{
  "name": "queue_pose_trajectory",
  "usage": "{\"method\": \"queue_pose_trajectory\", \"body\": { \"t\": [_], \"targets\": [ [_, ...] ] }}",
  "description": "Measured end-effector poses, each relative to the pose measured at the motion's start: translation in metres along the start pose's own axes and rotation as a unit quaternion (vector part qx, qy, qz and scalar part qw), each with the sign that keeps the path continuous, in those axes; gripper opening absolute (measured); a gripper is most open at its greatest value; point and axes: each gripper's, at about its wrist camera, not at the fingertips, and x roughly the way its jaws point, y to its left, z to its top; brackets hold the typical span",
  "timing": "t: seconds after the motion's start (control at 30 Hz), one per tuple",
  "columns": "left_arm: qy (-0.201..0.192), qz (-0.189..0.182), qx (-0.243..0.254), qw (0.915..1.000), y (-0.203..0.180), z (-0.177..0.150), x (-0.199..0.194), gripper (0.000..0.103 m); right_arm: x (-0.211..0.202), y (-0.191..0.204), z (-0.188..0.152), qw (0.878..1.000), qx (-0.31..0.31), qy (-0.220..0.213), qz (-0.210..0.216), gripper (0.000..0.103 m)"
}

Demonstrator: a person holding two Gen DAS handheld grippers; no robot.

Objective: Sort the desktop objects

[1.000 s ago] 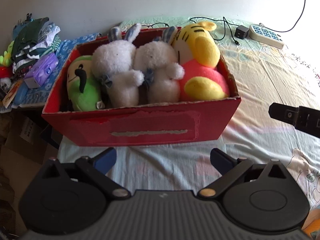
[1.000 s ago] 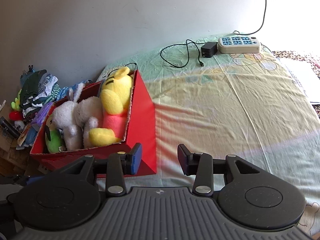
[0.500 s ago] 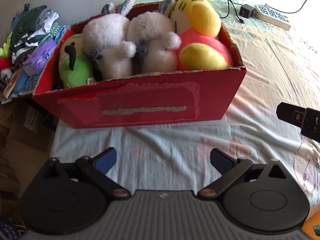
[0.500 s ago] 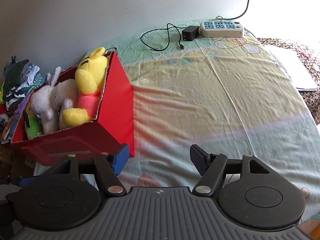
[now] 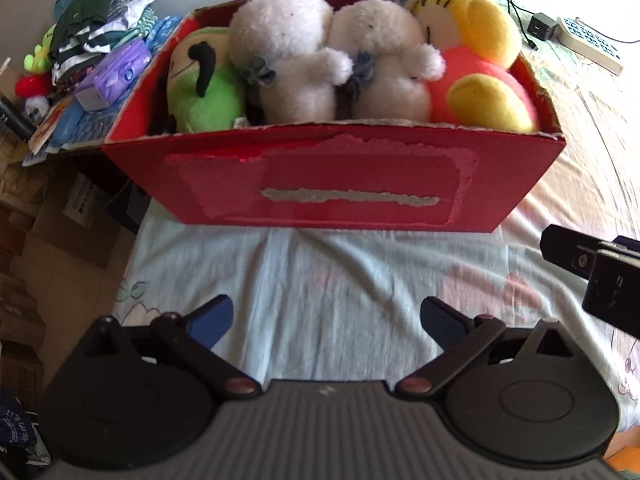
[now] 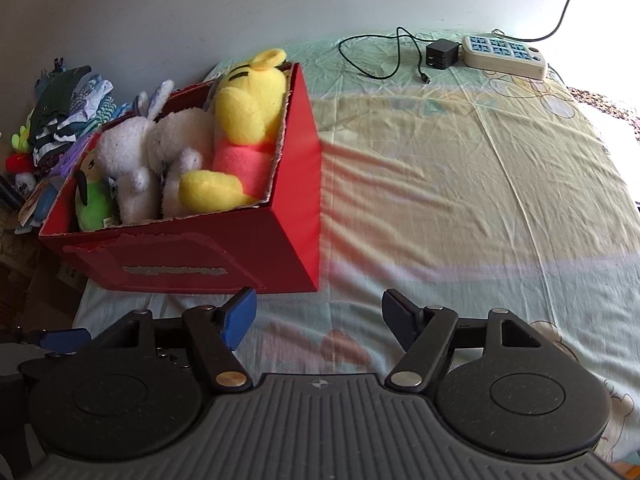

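Both the left gripper (image 5: 324,316) and right gripper (image 6: 316,312) gape empty; ahead, the overfull box (image 5: 332,184) could spill a toy (image 5: 280,60) if nudged.

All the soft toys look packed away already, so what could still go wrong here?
The red box sits at the bed's corner, so a nudge from the open left gripper might tip it off. The yellow tiger toy rises above the rim and could tumble out. The open right gripper hangs close beside that box.
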Motion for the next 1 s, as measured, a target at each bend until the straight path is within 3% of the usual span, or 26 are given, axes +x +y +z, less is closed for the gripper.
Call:
{"method": "queue_pose_trajectory", "body": {
  "t": [0.37,0.5,1.0],
  "targets": [
    [0.006,0.01,-0.028,0.9995,0.017,0.002,-0.004,0.1,-0.001,0.026,0.008,0.999,-0.044,0.006,0.003,0.077],
    [0.017,-0.004,-0.041,0.999,0.026,0.006,-0.008,0.1,-0.004,0.031,0.013,0.999,-0.046,0.013,0.005,0.078],
    [-0.048,0.014,-0.017,0.9986,0.05,0.041,-0.05,0.101,-0.026,0.056,0.052,0.999,-0.026,-0.03,-0.001,0.079]
  ]
}}
